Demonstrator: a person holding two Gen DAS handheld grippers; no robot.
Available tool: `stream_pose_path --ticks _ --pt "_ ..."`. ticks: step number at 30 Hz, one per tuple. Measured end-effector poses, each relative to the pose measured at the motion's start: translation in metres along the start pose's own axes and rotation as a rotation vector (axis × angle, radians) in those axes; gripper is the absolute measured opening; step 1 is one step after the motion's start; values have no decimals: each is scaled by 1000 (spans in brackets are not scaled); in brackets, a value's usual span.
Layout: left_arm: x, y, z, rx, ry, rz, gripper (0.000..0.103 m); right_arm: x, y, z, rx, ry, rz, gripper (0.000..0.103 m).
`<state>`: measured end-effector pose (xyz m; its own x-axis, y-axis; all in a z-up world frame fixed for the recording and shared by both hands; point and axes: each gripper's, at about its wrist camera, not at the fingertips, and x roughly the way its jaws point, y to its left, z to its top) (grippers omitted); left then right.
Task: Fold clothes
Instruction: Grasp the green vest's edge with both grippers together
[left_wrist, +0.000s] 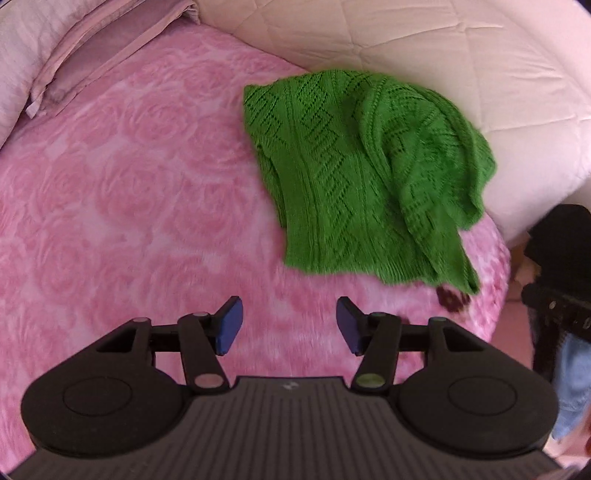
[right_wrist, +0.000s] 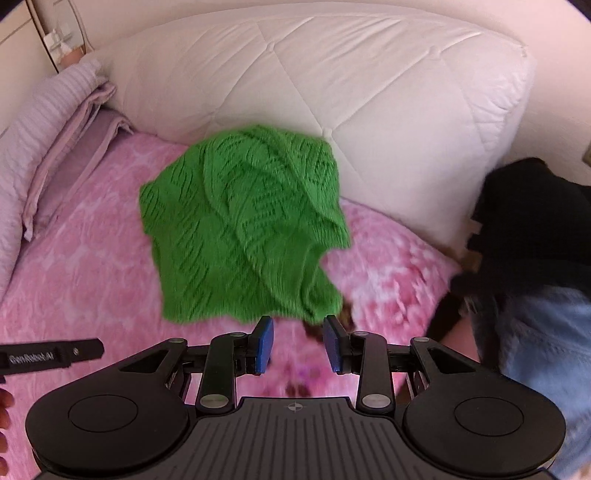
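Observation:
A green knitted garment (left_wrist: 362, 177) lies folded on the pink rose-patterned bed cover (left_wrist: 129, 206), its far edge against a white quilt. In the right wrist view the same green garment (right_wrist: 247, 229) lies just ahead of the fingers. My left gripper (left_wrist: 290, 326) hovers open over the bed cover, short of the garment's near edge, with nothing between its blue pads. My right gripper (right_wrist: 298, 345) is open too, close to the garment's near right corner, holding nothing. Both views are slightly blurred by motion.
A thick white quilt (right_wrist: 332, 92) is piled behind the garment. Folded lilac bedding (left_wrist: 55, 48) lies at the far left. A person in a black top (right_wrist: 535, 221) and blue jeans (right_wrist: 546, 343) stands at the bed's right edge. The left gripper's body (right_wrist: 51, 356) shows at the left.

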<state>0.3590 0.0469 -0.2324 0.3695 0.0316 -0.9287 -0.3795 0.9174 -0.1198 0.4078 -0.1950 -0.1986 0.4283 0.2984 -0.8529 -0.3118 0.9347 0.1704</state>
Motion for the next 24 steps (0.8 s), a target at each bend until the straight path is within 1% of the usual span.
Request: stream_pose_path --ticks 3,4,5,6,8,12,18,20,21,22,23,24 --pt "27 -1 19 7 -1 2 53 26 -6 16 -5 8 35 35" --pt "36 -1 26 2 -1 -2 53 36 -7 21 -5 12 40 38" --pt "45 -1 33 -3 -1 -7 53 45 -9 25 -4 18 44 50" --pt "55 0 39 -8 -1 -11 53 55 -10 29 -2 24 47 60" --pt "73 0 52 -19 -1 -20 54 75 -14 37 6 33 46 64" --pt "109 3 71 -45 15 -41 55 117 -17 53 12 67 53 68" --pt "128 4 76 -70 0 -98 55 169 -12 57 -7 137 33 68" --pt "134 5 77 -78 -5 -117 51 178 -9 55 -29 139 16 68" --pt "138 5 78 -82 -7 -126 50 180 -7 54 -41 141 12 67" --pt "141 5 79 -86 -10 -135 45 181 -6 53 -59 141 16 61" --pt "144 6 80 -91 -12 -145 39 181 -4 52 -81 137 20 44" --pt "147 6 80 -95 -15 -154 35 179 -3 51 -102 131 23 30"
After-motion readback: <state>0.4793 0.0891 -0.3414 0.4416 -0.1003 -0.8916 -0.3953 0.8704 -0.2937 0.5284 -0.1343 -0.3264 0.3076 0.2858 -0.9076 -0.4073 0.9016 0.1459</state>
